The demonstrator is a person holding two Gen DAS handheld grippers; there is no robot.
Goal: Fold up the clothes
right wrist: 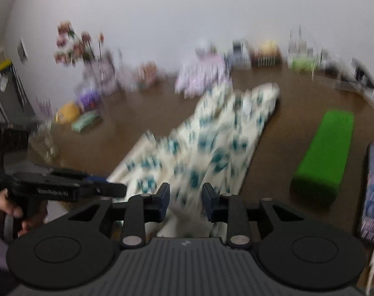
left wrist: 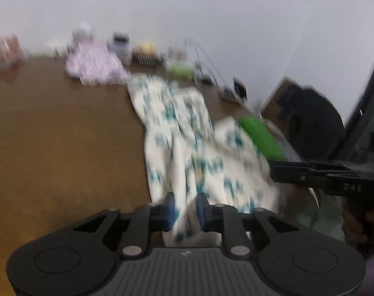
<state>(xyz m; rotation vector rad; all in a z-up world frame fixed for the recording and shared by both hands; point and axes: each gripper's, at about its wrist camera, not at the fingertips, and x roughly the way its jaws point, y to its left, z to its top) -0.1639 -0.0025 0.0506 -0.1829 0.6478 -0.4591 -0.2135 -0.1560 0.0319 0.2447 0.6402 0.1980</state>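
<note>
Left wrist view, blurred by motion: a cream-white garment printed with teal motifs lies rumpled across a brown wooden table, stretching from the far clutter toward the camera. The left gripper has its blue-padded fingers a narrow gap apart, with a fold of the printed cloth running between them; whether the pads actually pinch the cloth cannot be told through the blur. The right gripper enters from the right edge, beside a bright green oblong block; its jaw state cannot be read here.

Right wrist view, also blurred: the same garment runs diagonally across the table toward the camera. The right gripper has its fingers apart, the near end of the cloth showing in the gap. The left gripper reaches in from the left, held by a hand. The green block lies to the right of the garment, apart from it.
</note>
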